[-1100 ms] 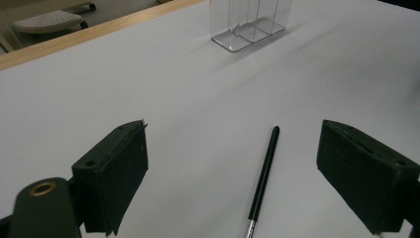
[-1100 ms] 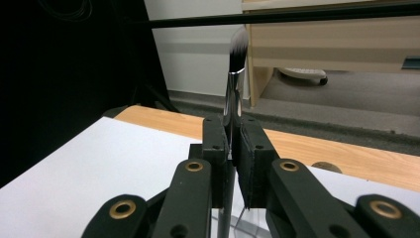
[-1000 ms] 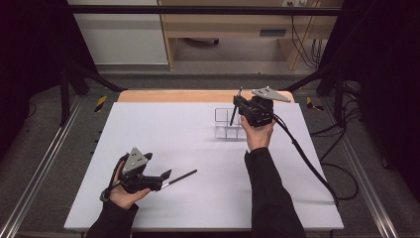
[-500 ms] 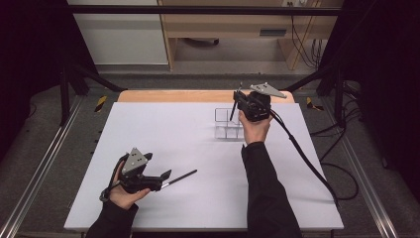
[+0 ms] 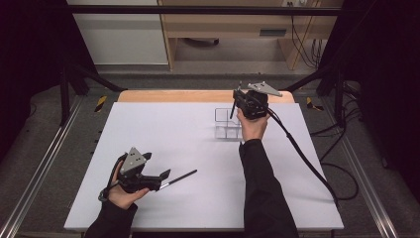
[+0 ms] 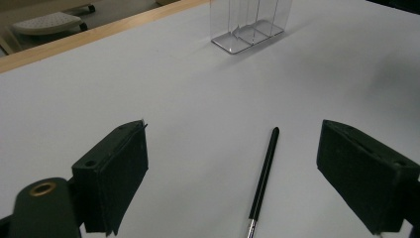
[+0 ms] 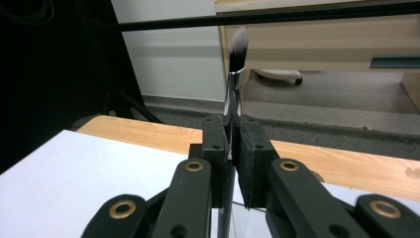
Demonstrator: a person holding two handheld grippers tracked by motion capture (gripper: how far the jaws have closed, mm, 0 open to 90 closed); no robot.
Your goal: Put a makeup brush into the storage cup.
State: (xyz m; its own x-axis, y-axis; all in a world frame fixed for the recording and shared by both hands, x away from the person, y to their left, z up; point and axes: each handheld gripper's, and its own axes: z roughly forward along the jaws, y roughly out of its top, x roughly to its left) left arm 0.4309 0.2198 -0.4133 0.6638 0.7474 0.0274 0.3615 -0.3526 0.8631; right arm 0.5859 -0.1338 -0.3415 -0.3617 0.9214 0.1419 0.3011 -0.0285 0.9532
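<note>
My right gripper point(image 5: 237, 100) hangs above the far right of the white table point(image 5: 163, 134), shut on a makeup brush point(image 5: 232, 106) that it holds upright. In the right gripper view the jaws point(image 7: 232, 126) clamp the silver ferrule, with the brush point(image 7: 236, 54) and its white-tipped bristles pointing up. Just below stands a clear compartmented organizer point(image 5: 224, 123). At the near left my left gripper point(image 5: 166, 177) rests low and open. A second thin black brush point(image 5: 181, 176) lies on the table between its jaws. In the left gripper view this brush point(image 6: 264, 173) lies untouched between the gripper's point(image 6: 235, 136) wide-apart pads, with the organizer point(image 6: 247, 27) beyond.
A wooden strip point(image 5: 168, 95) runs along the table's far edge. The right gripper's cable point(image 5: 302, 153) trails off to the right over the table. Metal rails point(image 5: 44, 163) flank the table.
The right gripper has shifted slightly with its brush above the organizer. The left gripper and the brush lying on the table have stayed put.
</note>
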